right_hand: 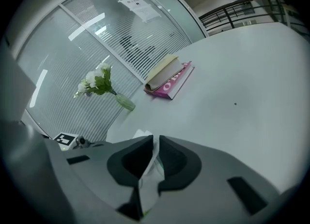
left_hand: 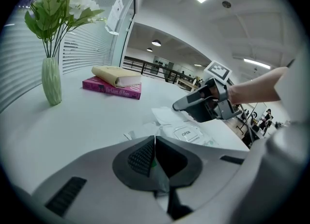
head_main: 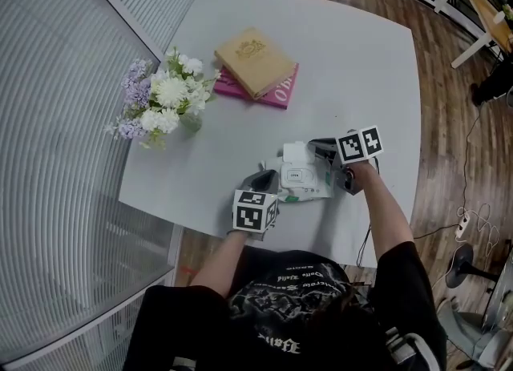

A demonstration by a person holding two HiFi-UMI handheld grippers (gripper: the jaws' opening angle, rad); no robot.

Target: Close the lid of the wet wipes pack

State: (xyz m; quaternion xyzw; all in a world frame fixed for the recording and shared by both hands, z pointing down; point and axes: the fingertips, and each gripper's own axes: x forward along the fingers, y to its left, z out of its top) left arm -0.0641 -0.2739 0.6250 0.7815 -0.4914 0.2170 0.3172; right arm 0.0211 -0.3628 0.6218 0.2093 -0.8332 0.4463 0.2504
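Note:
The wet wipes pack (head_main: 305,183) lies flat near the table's front edge, white film with green print and an "OPEN" flap label (left_hand: 186,133) on top. My left gripper (left_hand: 155,143) is shut on the pack's near left edge, with green-tinted film pinched between the pads. At the pack's other end, my right gripper (right_hand: 155,143) has its jaws closed on a thin white and greenish strip of the pack. In the head view the left gripper (head_main: 268,181) and right gripper (head_main: 325,161) flank the pack. A white sheet (head_main: 296,153) lies just beyond it.
A green vase of white and lilac flowers (head_main: 164,101) stands at the table's left. A tan book on a pink book (head_main: 258,65) lies at the back. The table (head_main: 353,57) ends close behind the pack towards me. A glass wall runs along the left.

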